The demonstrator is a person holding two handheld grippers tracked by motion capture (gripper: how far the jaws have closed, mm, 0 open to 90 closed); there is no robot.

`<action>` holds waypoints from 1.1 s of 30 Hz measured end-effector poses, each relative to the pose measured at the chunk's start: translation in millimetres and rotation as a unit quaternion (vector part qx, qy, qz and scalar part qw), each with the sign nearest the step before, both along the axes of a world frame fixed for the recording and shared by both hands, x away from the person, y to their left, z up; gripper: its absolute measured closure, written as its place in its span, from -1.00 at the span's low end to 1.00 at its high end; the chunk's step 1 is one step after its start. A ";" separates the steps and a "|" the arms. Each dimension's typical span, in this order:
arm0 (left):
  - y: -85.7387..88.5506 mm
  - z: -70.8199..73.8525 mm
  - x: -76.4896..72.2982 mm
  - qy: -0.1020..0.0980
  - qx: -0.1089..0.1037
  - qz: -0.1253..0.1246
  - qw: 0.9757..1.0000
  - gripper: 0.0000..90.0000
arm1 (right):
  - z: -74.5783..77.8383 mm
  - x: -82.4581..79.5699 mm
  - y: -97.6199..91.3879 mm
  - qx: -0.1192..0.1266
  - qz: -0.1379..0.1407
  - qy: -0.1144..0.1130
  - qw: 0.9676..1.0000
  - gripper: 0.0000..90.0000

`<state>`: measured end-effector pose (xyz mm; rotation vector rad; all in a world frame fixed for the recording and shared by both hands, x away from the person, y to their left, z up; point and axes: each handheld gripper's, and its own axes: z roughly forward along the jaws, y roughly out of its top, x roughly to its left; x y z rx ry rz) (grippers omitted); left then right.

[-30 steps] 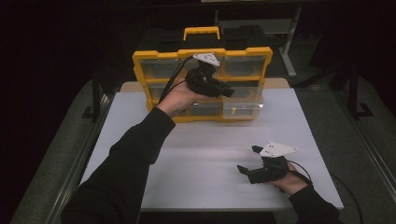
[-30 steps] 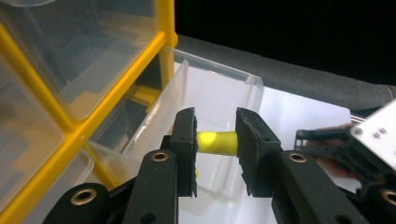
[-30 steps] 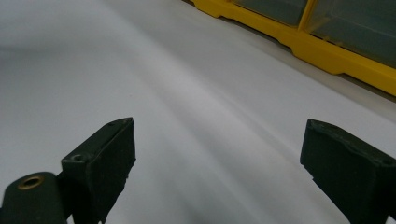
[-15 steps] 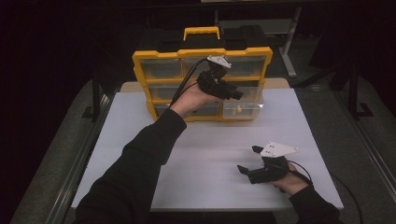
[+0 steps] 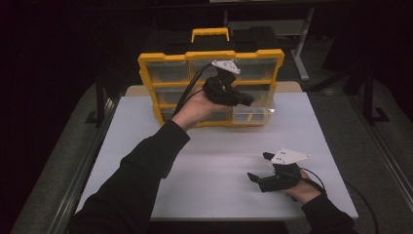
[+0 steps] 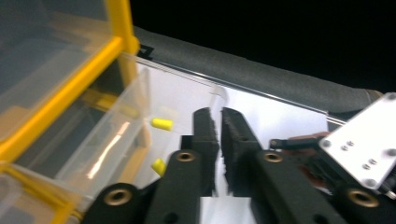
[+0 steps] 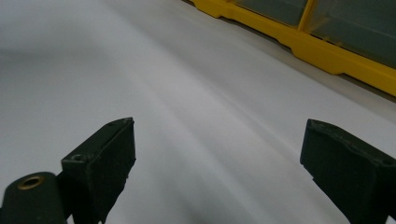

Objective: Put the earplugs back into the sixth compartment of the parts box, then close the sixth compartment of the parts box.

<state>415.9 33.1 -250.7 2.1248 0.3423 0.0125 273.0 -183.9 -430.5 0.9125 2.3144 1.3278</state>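
Now, left claw: my left gripper (image 5: 246,101) hangs raised in front of the yellow organizer (image 5: 165,63), near its lower right corner, pointing toward the right edge of the table (image 5: 146,146).
Left jaws: they have just been closing and now stand almost together, only a thin slit between the ridged pads (image 6: 208,135); nothing sits between them that I can see.
Left contact: in the left gripper view the tips lie just beside the clear drawer (image 6: 116,140), which is pulled out from the organizer's bottom row; I cannot tell whether they touch its wall.
Drawer: it juts out at the organizer's lower right corner, toward the table's far right part, and two small yellow pieces (image 6: 162,123) lie in it.
Organizer: it stands upright at the far edge of the table, handle on top.
Right claw: my right gripper (image 5: 258,168) rests low by the near right corner of the table, well apart from the organizer.
Right jaws: they stand wide, with bare white table between them in the right gripper view, holding nothing.
Right hand: my hand (image 5: 304,190) wraps the gripper's body from behind.
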 end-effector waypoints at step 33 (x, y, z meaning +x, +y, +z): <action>-10.8 -41.5 -8.6 -0.012 0.038 0.017 0.999 1.00 | 0.1 -0.1 -0.4 0.000 0.000 -0.001 1.000 -0.79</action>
